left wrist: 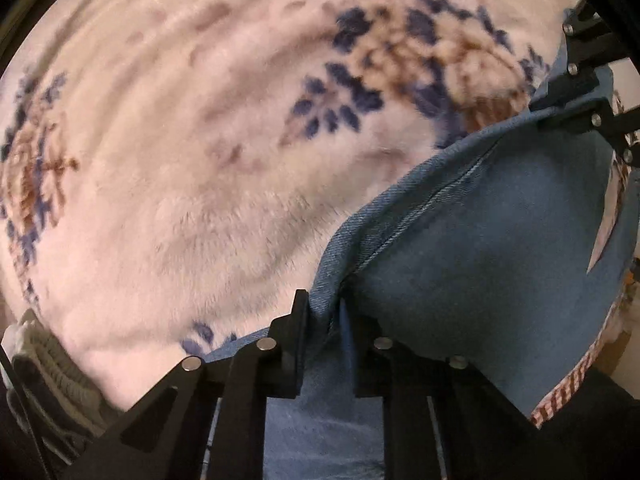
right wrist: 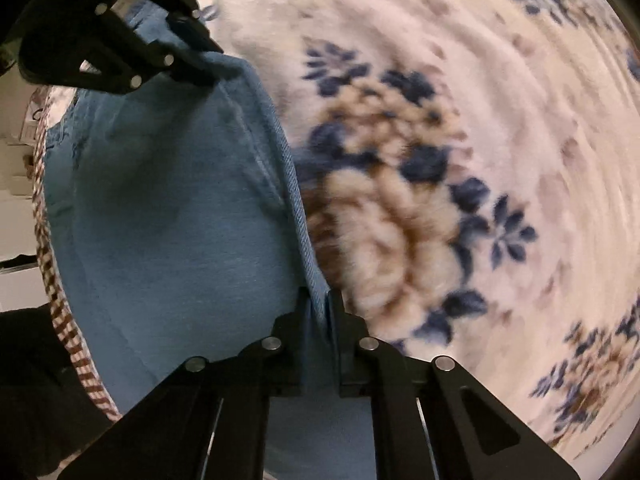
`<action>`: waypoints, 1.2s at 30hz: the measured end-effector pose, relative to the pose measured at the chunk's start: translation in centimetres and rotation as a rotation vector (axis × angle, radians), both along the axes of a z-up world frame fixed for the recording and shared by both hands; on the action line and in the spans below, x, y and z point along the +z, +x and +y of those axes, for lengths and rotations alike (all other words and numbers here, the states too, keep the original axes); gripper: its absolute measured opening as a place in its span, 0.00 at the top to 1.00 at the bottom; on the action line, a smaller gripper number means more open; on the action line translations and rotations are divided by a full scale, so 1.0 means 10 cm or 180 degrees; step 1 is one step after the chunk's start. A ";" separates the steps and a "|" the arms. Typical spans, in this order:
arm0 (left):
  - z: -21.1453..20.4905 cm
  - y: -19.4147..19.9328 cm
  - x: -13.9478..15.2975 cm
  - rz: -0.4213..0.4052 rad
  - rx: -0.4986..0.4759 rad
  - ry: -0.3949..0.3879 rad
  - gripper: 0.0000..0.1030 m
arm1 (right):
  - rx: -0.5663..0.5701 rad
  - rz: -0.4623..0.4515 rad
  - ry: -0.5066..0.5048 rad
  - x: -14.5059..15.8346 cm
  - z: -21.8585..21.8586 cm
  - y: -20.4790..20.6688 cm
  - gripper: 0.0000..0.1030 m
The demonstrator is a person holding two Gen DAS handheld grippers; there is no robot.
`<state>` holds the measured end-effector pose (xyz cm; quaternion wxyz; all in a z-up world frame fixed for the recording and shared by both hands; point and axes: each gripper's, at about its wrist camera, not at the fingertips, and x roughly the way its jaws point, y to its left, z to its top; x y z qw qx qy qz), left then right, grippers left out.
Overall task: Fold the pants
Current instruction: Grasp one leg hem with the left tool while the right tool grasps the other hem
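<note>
both claws are clamped on the hem edge of the blue denim pants (left wrist: 500,240): left claw (left wrist: 324,312) pinches one corner, right claw (right wrist: 320,304) the other, jaws nearly closed on cloth. pants lie on a fluffy flowered blanket (left wrist: 200,160), near its checked border (right wrist: 52,280) at the edge.

No text, label, brand, number or sign could be read in either view. A pale tag (left wrist: 606,220) on the inside of the blue pants (left wrist: 500,240) was too blurred and too small for any lettering to be made out. The flowered blanket (right wrist: 440,140) carried a pattern only, with no writing.
</note>
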<state>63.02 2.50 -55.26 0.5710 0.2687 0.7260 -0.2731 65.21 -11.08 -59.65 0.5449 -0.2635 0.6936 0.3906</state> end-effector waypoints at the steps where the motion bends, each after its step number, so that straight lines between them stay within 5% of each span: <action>1: 0.02 -0.03 0.05 -0.0025 0.0035 -0.0029 0.89 | -0.0051 -0.0025 0.0016 0.05 -0.04 -0.04 0.92; 7: 0.24 -0.42 0.47 -0.0284 0.0414 -0.0339 0.91 | -0.0567 -0.0426 0.0145 0.45 -0.50 -0.41 0.94; 11: 0.50 -1.06 0.70 -0.0286 0.0861 -0.0466 0.91 | -0.0919 -0.0572 0.0276 0.70 -0.77 -0.78 0.94; 16: 0.50 -2.19 0.81 -0.0223 0.1336 -0.0626 0.91 | -0.1719 -0.0273 0.0451 0.82 -1.02 -1.64 0.94; 18: 0.34 -2.54 0.70 -0.0009 0.1591 -0.0658 0.91 | -0.2050 -0.0054 0.0432 0.69 -1.08 -2.02 0.94; 26: 0.69 -3.00 0.19 0.0164 0.2489 -0.0538 0.90 | -0.3038 0.0503 0.0182 0.07 -1.44 -2.90 0.93; 29: 0.69 -2.98 0.28 0.0129 0.2591 -0.0522 0.88 | -0.3174 0.0604 0.0130 0.05 -1.39 -2.80 0.89; 36: 0.76 -3.25 1.05 -0.0295 0.2830 -0.0685 0.76 | -0.3583 0.0694 0.0383 0.46 -1.41 -2.97 0.86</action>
